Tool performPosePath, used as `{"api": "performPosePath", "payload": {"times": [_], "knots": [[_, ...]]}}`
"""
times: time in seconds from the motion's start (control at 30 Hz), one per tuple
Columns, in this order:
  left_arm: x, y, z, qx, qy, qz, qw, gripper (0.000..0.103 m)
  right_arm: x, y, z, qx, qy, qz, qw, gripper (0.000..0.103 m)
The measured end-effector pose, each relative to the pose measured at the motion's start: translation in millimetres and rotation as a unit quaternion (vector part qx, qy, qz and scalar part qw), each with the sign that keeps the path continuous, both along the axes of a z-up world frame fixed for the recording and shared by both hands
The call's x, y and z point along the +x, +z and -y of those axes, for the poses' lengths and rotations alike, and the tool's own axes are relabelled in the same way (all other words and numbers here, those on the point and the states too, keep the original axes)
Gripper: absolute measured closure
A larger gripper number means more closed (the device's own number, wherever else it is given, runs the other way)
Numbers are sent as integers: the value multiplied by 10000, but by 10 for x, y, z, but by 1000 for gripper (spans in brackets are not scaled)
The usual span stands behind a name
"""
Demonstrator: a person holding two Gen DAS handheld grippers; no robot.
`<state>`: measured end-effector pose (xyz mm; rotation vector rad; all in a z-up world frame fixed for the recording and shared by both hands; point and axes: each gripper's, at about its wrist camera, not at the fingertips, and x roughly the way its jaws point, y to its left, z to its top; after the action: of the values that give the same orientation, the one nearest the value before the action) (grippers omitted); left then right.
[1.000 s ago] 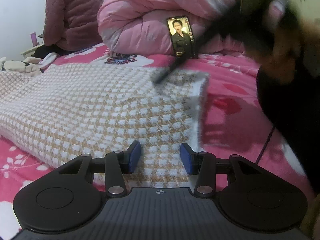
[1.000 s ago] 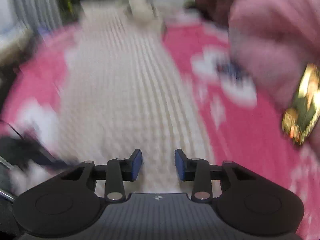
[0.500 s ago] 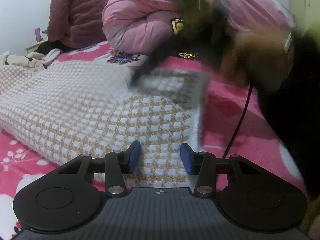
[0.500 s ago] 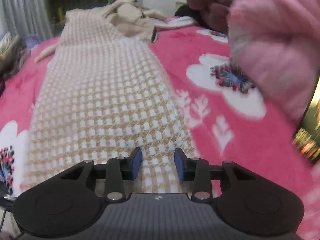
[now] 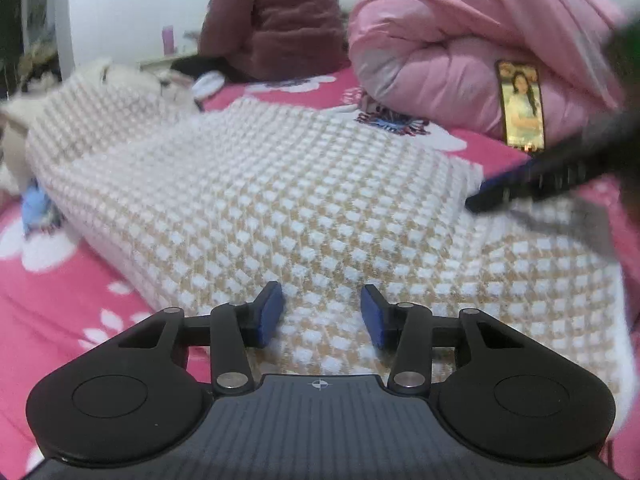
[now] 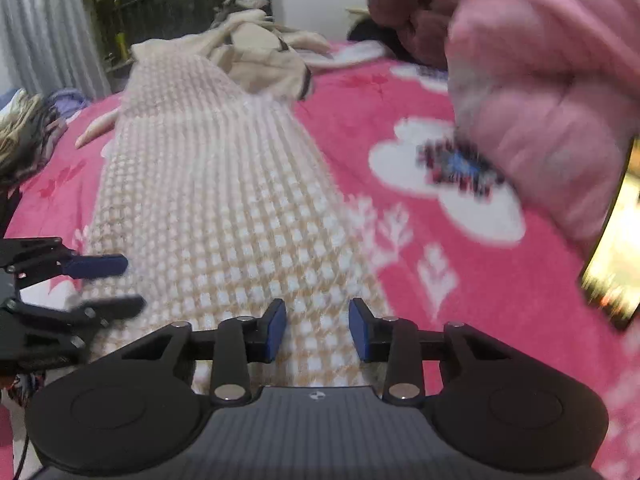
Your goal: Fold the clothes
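A white-and-tan checked knit garment (image 5: 304,208) lies stretched out on the pink floral bedspread (image 5: 60,304). My left gripper (image 5: 322,314) hovers open over the garment's near end, nothing between its blue pads. In the same view my right gripper's dark, blurred fingers (image 5: 536,184) reach in over the garment's right edge. In the right wrist view the garment (image 6: 224,200) runs away as a long strip. My right gripper (image 6: 317,328) is open above its near end. The left gripper (image 6: 100,285) shows at the left edge beside the cloth, open.
A rolled pink quilt (image 5: 460,40) lies at the back right with a lit phone (image 5: 522,104) leaning on it. A person in a maroon padded jacket (image 5: 272,16) sits at the far edge. A beige garment (image 6: 260,56) lies past the knit; more clothes (image 6: 24,128) are piled left.
The left wrist view has swung left along the garment. The right gripper has moved from above the quilt down to the garment's right edge. The left gripper has come into the right wrist view.
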<state>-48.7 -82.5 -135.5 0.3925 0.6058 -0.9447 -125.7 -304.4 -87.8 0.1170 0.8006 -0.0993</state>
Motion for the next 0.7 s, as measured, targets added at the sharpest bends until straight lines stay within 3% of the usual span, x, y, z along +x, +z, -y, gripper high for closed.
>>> {"api": "performPosePath", "payload": {"times": [0.1,0.23,0.37,0.47,0.57,0.63,0.7], "knots": [[-6,60,69,181,-27,-55,9998,59,102,366,-60,-58,230,362,9991,65],[-8,64,58,187,-34,-77,9998,59,589,670,-146,209,596,657,9958,65],[-2,53,22,130,24,-93,9999,59,1252,679,-233,301,727,635,9949,65],[7,49,19,94,-3,-82,9999,59,1682,502,-256,239,743,655,9948,66],[49,56,16,113,-120,-135,9998,59,2001,85,-173,54,513,408,9978,70],[101,104,7,181,-255,-253,9992,59,2129,-351,-30,111,296,68,9995,69],[158,203,-7,311,-417,-397,9979,59,2048,-453,41,303,248,274,9989,70]]}}
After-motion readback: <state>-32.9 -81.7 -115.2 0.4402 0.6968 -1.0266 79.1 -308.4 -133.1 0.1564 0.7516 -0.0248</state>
